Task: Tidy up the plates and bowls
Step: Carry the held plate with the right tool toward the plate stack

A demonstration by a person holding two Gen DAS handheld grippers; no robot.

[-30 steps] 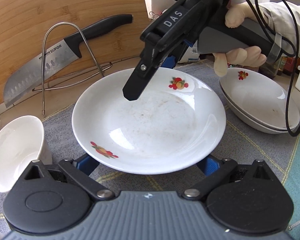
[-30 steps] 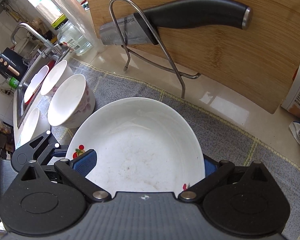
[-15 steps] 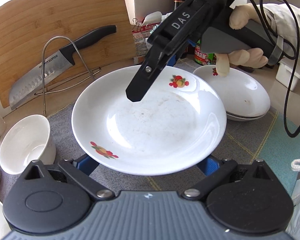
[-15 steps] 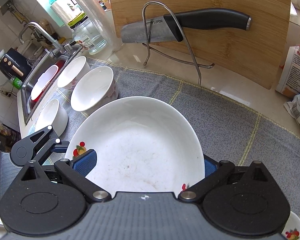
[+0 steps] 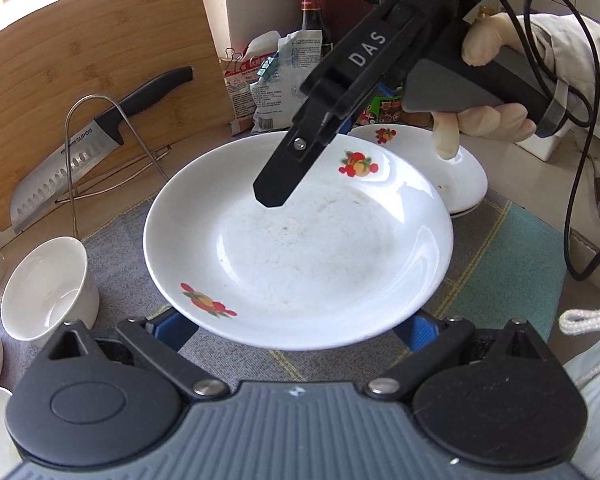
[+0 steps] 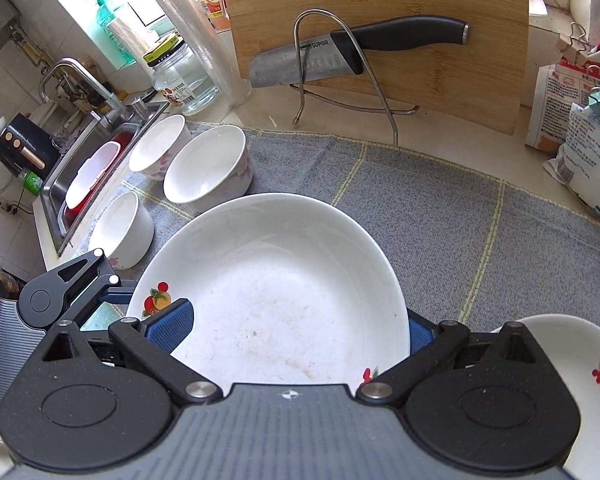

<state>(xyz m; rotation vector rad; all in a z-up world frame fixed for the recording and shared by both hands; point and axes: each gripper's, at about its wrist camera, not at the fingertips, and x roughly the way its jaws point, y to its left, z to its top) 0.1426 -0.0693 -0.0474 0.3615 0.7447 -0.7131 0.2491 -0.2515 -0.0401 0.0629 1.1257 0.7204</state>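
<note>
A: Where's the plate (image 5: 300, 248)?

B: Centre of both views, in the air over the grey woven mat (image 6: 440, 208). My right gripper (image 6: 292, 330) is clamped on its rim: 1 finger lies across the top face, and the blue pad (image 6: 168, 326) presses near the fruit print. The other finger is hidden under the plate.

A: And the left?

B: The left gripper (image 5: 294, 330) is spread wide, with both blue fingers (image 5: 172, 328) tucked below the near rim. I can't tell if the plate rests on them.

A: Handling?

B: Glazed white ceramic, so stiff, glossy, slippery and likely to chip. It's round and shallow with a raised rim, 2 fruit decals and faint brown smears in the well. I'd guess a moderate weight. The rim is the only place to hold it, and 1 clamp at the edge lets it tip, so support from below helps.

A: Where does it go?

B: Probably onto the stack of plates (image 5: 452, 184) at the upper right of the left view. They have the same shape and print. I'd set it down flat, since glaze on glaze slides.

A: Anything else?

B: 4 white bowls (image 6: 208, 170) stand on the mat at the left of the right view. A steel knife (image 6: 340, 56) hangs on a wire rack against a bamboo board (image 6: 380, 0).
</note>
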